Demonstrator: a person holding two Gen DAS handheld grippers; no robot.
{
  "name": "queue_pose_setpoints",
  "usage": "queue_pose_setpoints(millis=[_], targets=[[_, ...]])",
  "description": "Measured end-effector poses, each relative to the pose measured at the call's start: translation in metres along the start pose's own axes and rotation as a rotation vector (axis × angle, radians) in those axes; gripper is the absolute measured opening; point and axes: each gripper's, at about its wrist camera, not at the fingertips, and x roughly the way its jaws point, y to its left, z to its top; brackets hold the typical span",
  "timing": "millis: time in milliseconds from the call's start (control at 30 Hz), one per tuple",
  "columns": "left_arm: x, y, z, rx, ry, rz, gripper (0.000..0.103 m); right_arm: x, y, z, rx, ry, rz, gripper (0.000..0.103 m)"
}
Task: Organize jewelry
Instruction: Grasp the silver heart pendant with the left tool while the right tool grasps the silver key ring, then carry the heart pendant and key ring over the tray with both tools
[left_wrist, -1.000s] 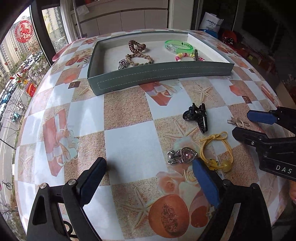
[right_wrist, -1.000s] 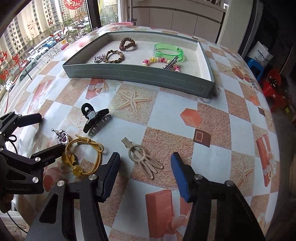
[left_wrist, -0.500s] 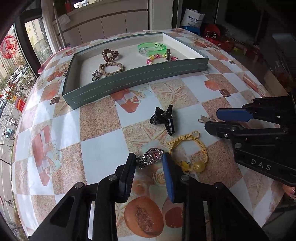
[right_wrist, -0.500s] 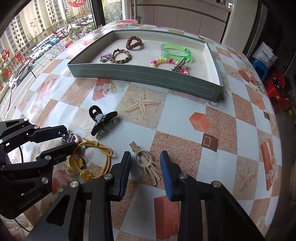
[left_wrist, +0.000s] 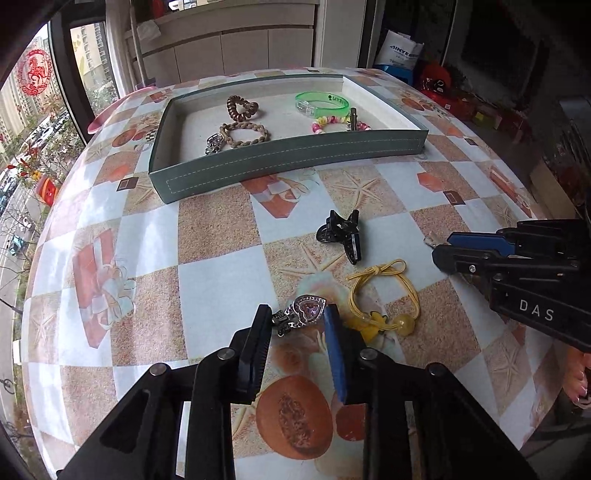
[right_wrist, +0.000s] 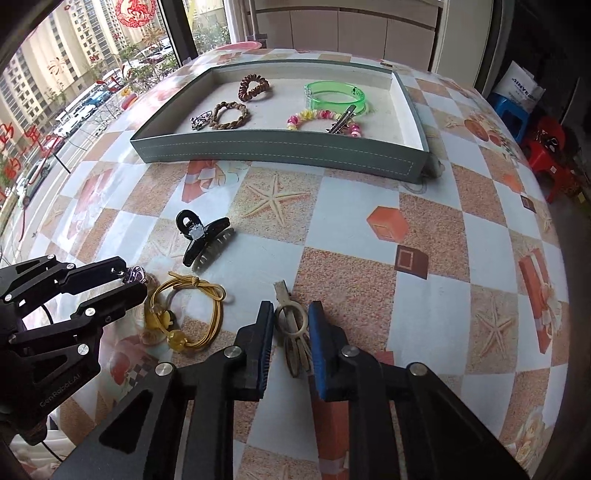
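Observation:
A purple heart-shaped clip (left_wrist: 308, 309) lies on the patterned table, and my left gripper (left_wrist: 297, 311) is shut on it, pads against both its sides. A beige looped hair clip (right_wrist: 291, 325) lies flat between the fingers of my right gripper (right_wrist: 290, 308). Those jaws are closing, and a sliver of gap still shows on each side of the clip. From the right wrist view, the left gripper (right_wrist: 133, 277) sits at the left edge. A black claw clip (left_wrist: 341, 234) and a yellow hair tie (left_wrist: 384, 291) lie between the two grippers. The green-grey tray (left_wrist: 295, 162) stands beyond them.
The tray (right_wrist: 277, 149) holds a brown spiral tie (right_wrist: 254, 85), a braided bracelet (right_wrist: 229, 115), a green bangle (right_wrist: 334, 94), a bead bracelet (right_wrist: 317, 117) and small metal clips. Red and blue stools (right_wrist: 546, 147) stand past the table's right edge. A window runs along the left.
Both pairs of jaws have narrowed from wide open. The left came down around the heart clip and gripped it. The right drew in around the beige clip.

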Motion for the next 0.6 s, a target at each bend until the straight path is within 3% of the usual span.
queue_pose_setpoints(millis=[333, 400, 433, 600], targets=[[-0.018, 0.010, 0.005, -0.027, -0.029, 0.022, 0.042, -0.018, -0.017, -0.001, 0.084, -0.029, 0.048, 0.021], [-0.021, 0.010, 0.008, -0.026, -0.033, 0.026, 0.032, -0.023, -0.019, 0.000, 0.095, -0.036, 0.054, 0.021], [-0.022, 0.010, 0.009, -0.026, -0.030, 0.030, 0.018, -0.025, -0.020, 0.001, 0.100, -0.040, 0.057, 0.021], [-0.026, 0.012, 0.014, -0.037, -0.034, 0.033, 0.019, -0.035, -0.023, 0.005, 0.115, -0.060, 0.059, 0.021]])
